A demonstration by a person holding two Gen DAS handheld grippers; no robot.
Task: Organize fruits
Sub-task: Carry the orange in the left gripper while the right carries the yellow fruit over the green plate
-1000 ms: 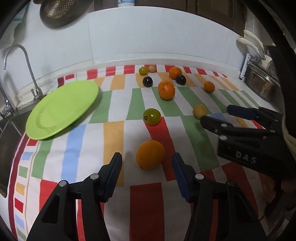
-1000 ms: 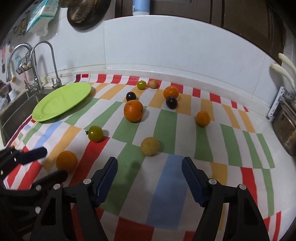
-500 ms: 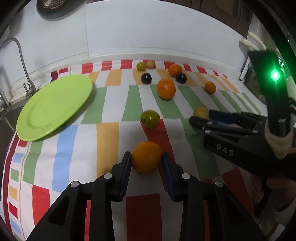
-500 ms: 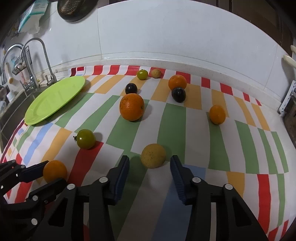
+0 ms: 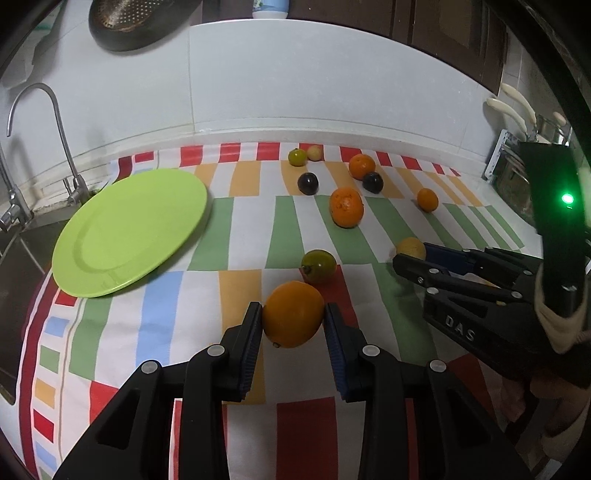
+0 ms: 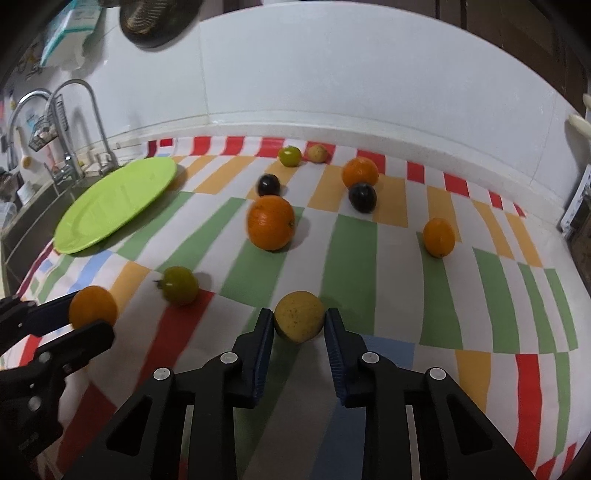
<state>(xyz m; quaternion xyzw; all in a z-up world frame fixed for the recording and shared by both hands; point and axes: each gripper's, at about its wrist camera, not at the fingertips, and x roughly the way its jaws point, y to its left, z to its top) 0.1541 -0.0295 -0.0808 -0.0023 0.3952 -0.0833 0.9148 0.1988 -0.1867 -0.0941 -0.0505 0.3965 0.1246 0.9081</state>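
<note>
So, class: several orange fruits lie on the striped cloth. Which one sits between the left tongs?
The nearest orange fruit, clamped between the left tongs; the other three orange ones lie free farther back.

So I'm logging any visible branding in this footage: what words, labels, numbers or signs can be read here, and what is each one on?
"DAS": raised letters on the black body of the right gripper, seen from the left wrist view.
Packet on the wall at upper left of the right wrist view: has print, too blurred to read.
White and blue container on the ledge above the wall: label cut off, unreadable.
No other text shows.
</note>
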